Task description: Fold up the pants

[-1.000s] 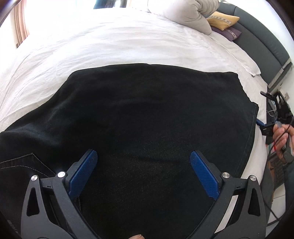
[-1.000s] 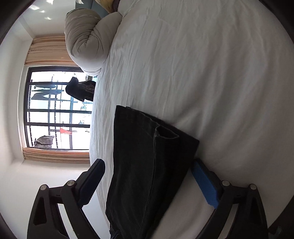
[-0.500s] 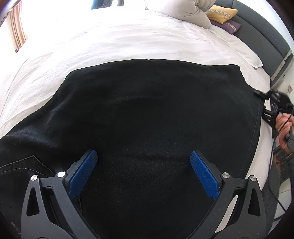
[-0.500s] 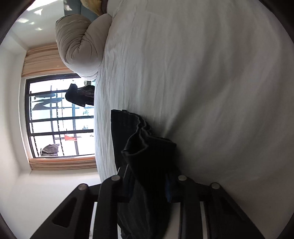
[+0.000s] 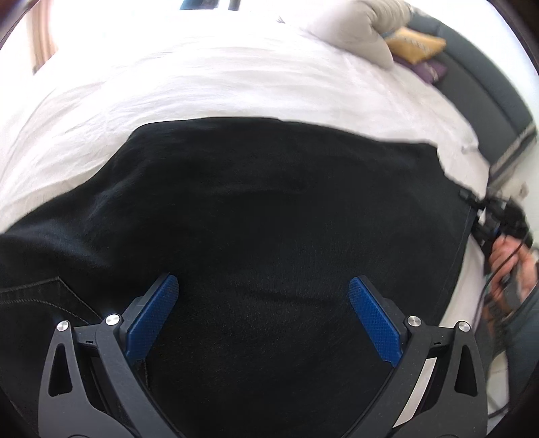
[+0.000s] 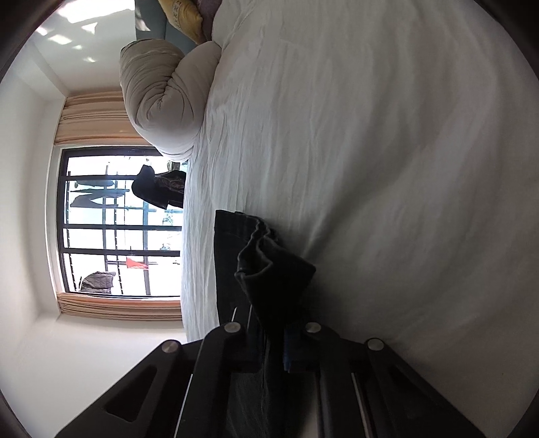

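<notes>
Black pants (image 5: 269, 202) lie spread flat on the white bed sheet (image 5: 202, 87). My left gripper (image 5: 262, 283) hovers open over the cloth, blue pads wide apart, nothing between them. In the right wrist view the pants' hem (image 6: 269, 279) bunches up from the sheet between the jaws of my right gripper (image 6: 273, 333), which are closing on the fabric. The left wrist view shows that right gripper (image 5: 495, 222) at the far right edge of the pants, with a hand (image 5: 508, 266) behind it.
A rolled grey duvet (image 5: 353, 30) lies at the head of the bed, with a yellow cushion (image 5: 414, 43) against the dark headboard (image 5: 488, 84). A barred window (image 6: 118, 219) stands beyond the bed's far side.
The right gripper's jaws went from wide open around the pants' end to closed on it, and the hem has bunched up. The left gripper stays open over the pants.
</notes>
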Tool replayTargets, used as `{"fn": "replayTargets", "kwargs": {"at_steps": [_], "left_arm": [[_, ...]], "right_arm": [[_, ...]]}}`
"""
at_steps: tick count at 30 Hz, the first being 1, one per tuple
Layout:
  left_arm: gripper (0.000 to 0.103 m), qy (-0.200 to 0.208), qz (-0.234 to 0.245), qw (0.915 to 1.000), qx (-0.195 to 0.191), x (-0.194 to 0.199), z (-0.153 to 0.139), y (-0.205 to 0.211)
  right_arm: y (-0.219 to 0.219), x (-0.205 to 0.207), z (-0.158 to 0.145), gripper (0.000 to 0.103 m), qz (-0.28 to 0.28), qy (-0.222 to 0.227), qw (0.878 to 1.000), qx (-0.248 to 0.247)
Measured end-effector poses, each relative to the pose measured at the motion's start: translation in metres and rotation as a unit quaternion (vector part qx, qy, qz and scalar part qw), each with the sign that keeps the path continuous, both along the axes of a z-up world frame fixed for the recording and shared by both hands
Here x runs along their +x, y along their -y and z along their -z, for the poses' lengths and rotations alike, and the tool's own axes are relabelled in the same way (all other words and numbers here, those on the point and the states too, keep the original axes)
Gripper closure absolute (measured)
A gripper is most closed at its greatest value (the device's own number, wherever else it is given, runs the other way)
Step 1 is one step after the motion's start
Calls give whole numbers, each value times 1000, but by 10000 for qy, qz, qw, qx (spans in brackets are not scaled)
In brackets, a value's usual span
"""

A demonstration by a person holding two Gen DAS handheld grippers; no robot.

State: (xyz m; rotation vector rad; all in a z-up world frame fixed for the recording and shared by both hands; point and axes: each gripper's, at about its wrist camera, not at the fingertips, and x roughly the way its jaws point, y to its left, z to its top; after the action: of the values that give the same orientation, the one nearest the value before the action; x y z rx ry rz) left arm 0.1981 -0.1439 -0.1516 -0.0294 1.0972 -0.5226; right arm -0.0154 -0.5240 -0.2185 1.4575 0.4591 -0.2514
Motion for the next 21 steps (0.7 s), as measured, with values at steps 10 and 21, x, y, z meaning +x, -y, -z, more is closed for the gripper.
{"fn": "replayTargets", "kwargs": {"at_steps": [10,21], "left_arm": [[0,-376,-505,9939,-911,9,-7,-31],[0,-923,-1039,9690,-2041,12,-7,-86]], "right_arm": [[-129,77,-115,95,-1990,-496,9274,-3127],[-402,89,-86,95,-4917,-576,6629,-5617]]}}
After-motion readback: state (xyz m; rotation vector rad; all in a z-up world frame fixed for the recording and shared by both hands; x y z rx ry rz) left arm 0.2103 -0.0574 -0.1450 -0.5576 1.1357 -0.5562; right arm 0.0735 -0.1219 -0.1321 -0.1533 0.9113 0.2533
